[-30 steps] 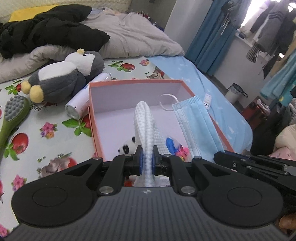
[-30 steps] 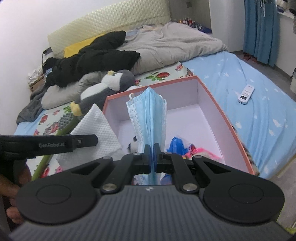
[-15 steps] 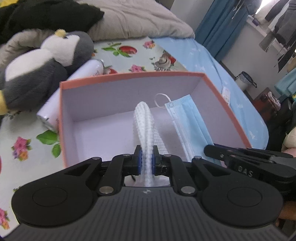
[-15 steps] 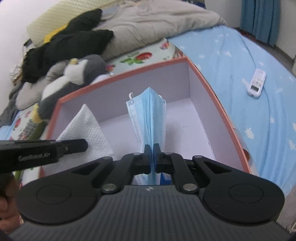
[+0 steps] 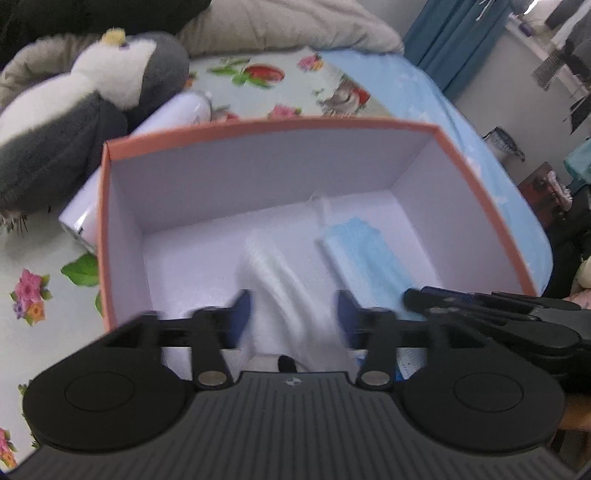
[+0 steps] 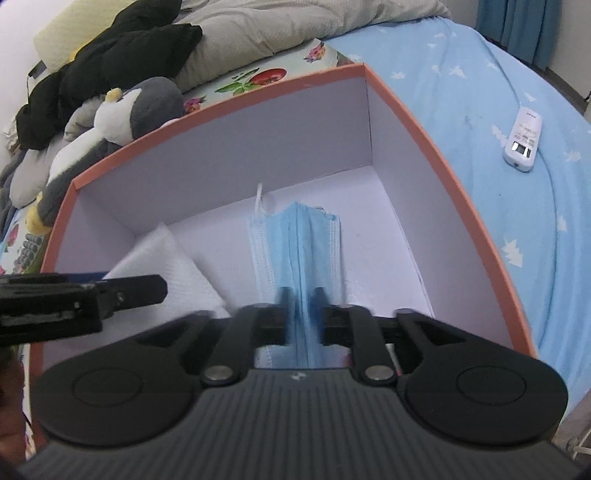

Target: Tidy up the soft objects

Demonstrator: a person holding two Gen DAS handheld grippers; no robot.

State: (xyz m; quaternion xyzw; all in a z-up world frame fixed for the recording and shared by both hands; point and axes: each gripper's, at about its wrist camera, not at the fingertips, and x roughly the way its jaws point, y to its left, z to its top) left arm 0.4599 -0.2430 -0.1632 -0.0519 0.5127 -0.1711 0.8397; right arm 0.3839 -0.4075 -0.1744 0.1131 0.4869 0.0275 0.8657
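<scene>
**poster1:** right up close in both wrist views, what are the jaws doing?

**poster2:** left gripper (image 5: 291, 314) has its jaws spreading, blue pads well apart now. the white cloth (image 5: 288, 295) sits between them but the pads don't look like they're pressing on it, it's all blurry and slumping into the box. right gripper (image 6: 302, 314) is opening too, narrower gap, and the blue face mask (image 6: 299, 251) runs up between the jaws. can't really tell if a pad's still brushing it.

**poster1:** so where's the stuff?

**poster2:** both inside the orange-rimmed box (image 6: 436, 155), white inside. cloth on the left half, mask just beside it on the right, its ear loop toward the far wall. there's something small and dark under the cloth at the near edge, too hidden to call.

**poster1:** and outside the box?

**poster2:** box is on the bed. a penguin plush (image 5: 85, 110) lies beyond the left wall, a white bottle (image 5: 177, 114) touching the box next to it. white remote (image 6: 522, 142) on the blue sheet (image 6: 480, 74) off to the right, well apart. black clothes (image 6: 122, 62) and a grey duvet (image 6: 280, 26) at the far end.
</scene>
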